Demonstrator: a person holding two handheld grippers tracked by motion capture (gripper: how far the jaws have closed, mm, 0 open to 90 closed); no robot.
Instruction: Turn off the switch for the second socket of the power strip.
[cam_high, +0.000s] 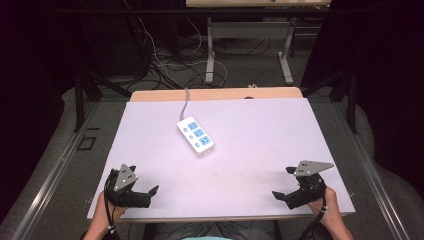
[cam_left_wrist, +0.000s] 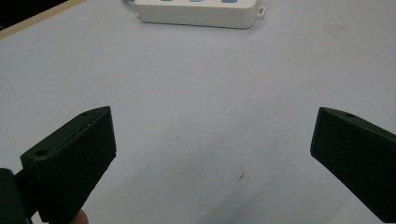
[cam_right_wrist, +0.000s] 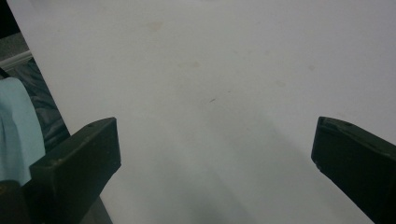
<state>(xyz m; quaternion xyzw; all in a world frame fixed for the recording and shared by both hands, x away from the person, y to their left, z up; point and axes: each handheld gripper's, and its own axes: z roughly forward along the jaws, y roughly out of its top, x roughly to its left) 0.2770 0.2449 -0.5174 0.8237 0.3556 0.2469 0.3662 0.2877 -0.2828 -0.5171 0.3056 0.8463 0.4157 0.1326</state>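
Right tool (cam_right_wrist: 212, 154) low over white desk (cam_right_wrist: 224, 70), jaws spread wide, nothing between. Faint smudges and a small dark fleck on the surface. Desk edge running diagonally at left; beyond it light blue fabric (cam_right_wrist: 16, 135) and dark cloth.

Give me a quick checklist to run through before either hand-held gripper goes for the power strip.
1. Left hand-held gripper open, nothing between the jaws: ok.
2. Right hand-held gripper open, nothing between the jaws: ok.
3. Power strip lying flat near the middle of the table, sockets up, apart from both grippers: ok.
4. Bare tabletop between the left hand-held gripper and the strip: ok.
5. Cord trails off the far edge of the table; whether it has slack for a lift: cannot tell.
6. Anything plugged into the sockets: none seen in the high view, ok.
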